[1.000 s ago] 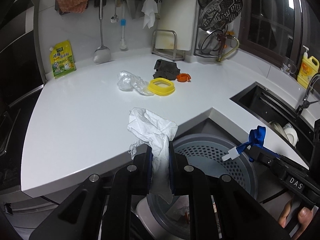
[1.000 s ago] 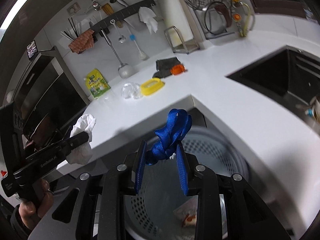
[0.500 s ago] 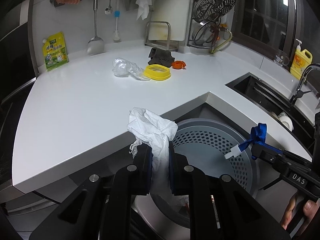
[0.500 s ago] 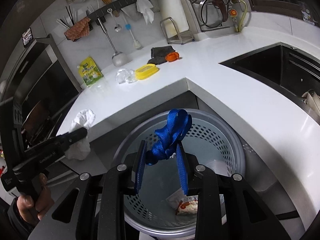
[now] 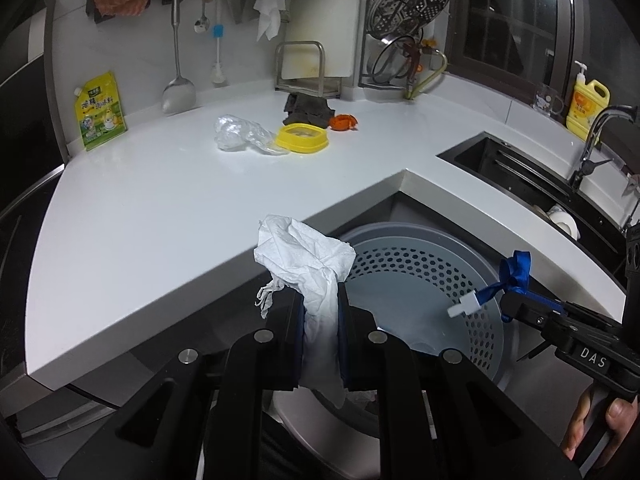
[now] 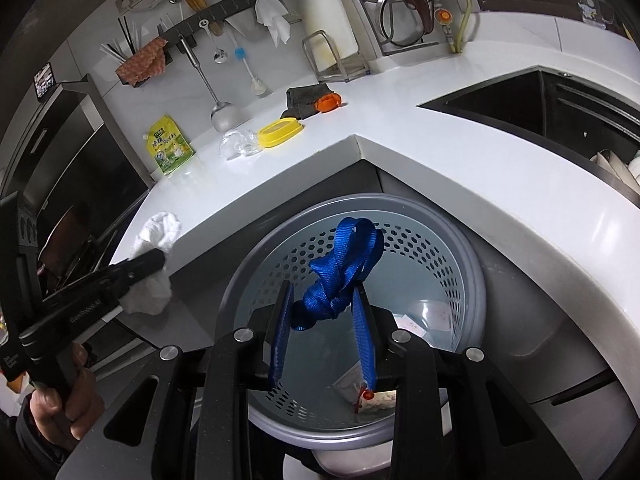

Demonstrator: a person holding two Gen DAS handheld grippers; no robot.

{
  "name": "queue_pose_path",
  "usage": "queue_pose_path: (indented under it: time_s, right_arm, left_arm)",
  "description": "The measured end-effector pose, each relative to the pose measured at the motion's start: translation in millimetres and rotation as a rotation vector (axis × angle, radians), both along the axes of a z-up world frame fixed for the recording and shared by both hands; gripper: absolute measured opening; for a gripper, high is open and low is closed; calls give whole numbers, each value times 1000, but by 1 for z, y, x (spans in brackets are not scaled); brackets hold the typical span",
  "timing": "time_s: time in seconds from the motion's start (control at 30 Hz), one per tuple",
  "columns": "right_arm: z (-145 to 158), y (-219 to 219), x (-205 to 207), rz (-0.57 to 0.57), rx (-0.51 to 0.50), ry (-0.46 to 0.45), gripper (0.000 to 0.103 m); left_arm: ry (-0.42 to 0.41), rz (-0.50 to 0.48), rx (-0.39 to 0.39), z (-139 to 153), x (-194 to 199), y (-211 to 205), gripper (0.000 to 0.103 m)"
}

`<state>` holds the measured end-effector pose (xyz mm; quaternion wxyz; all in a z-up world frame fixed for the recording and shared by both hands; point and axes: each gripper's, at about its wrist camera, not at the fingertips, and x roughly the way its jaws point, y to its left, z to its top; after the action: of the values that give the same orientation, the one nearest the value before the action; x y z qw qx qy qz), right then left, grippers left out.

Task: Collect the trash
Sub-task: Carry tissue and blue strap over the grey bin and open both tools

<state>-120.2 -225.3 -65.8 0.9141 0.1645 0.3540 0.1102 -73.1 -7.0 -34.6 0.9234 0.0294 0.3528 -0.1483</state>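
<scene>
Now two hand-held grippers, left (image 5: pixel 320 312) clamping one tissue (image 5: pixel 308 256), right (image 6: pixel 322 312) one blue strap (image 6: pixel 344 264).

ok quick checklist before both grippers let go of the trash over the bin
1. Right gripper over the grey bin: ok, the opening lies straight below it.
2. Blue strap held by the right gripper: ok, knotted bundle sits between the fingers.
3. Left gripper over the bin: not ok, it is at the near rim, only partly over the opening.
4. White tissue held by the left gripper: ok, pinched, tail hanging down.
5. Room in the bin: ok, only a few wrappers at the bottom.
6. Strap free to fall: cannot tell, its ends run along the fingers.
</scene>
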Motion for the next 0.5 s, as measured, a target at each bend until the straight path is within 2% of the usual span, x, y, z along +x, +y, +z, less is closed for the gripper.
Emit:
queue_pose_path:
  time_s: [0.2,0.37,0.5]
  right_arm:
    - [-16,2,-4,-2,0,41,29]
    - [-22,3,-2,3,9,56,29]
    - [-27,2,0,-3,15,69,30]
  left_arm:
    - [58,-25,-13,-21,3,-19,14]
    - [53,-49,7,-24,5,-35,14]
    - [85,-58,-8,-30,9,-40,14]
